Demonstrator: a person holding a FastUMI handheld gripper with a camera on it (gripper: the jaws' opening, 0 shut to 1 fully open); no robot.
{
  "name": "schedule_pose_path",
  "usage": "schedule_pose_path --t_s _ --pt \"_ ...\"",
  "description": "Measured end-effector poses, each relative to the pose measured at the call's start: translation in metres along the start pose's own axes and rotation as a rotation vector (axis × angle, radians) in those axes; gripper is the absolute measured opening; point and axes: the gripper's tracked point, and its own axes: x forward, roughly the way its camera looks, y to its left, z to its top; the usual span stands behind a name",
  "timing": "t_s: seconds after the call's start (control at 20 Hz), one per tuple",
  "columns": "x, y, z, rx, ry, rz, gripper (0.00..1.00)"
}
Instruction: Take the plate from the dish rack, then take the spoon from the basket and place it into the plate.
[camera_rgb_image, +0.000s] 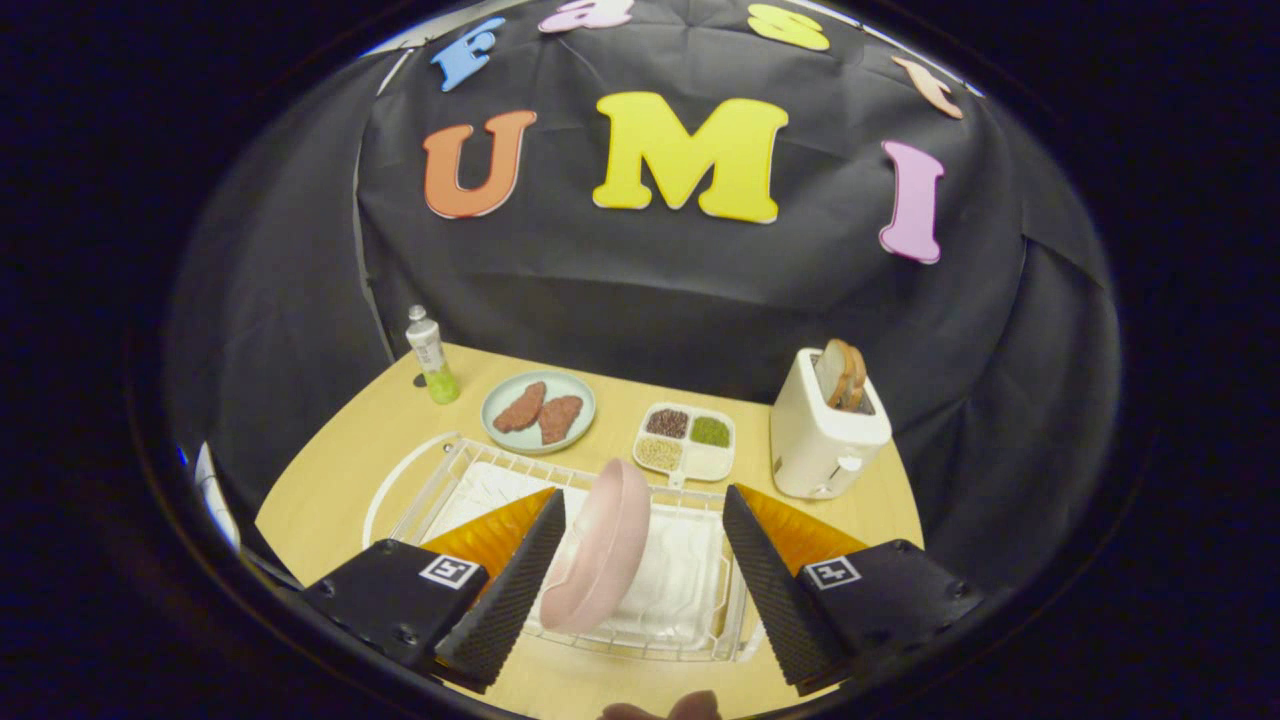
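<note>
A pink plate (600, 545) stands on its edge in the white wire dish rack (690, 590) on the wooden table. It sits between my two fingers, close against the left finger (520, 580), with a wide gap to the right finger (765, 580). My gripper (640, 505) is open and hovers over the rack; neither finger presses on the plate.
Beyond the rack lie a light blue plate with two brown patties (538, 411), a white divided dish of grains (685, 441), a white toaster holding bread (826, 425) on the right, and a small bottle (431, 355) at the far left. A fingertip (660, 708) peeks below the fingers.
</note>
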Motion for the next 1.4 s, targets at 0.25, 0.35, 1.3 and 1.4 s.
schedule_pose_path --t_s 0.25,0.35,1.3,1.4 --pt "0.039 0.008 -0.015 0.071 0.155 0.007 1.00" --pt "0.052 0.012 -0.024 0.098 0.219 0.008 1.00" --pt "0.053 0.024 -0.047 0.196 0.379 -0.152 0.36" --pt "0.047 0.022 -0.042 0.189 0.367 -0.191 0.36"
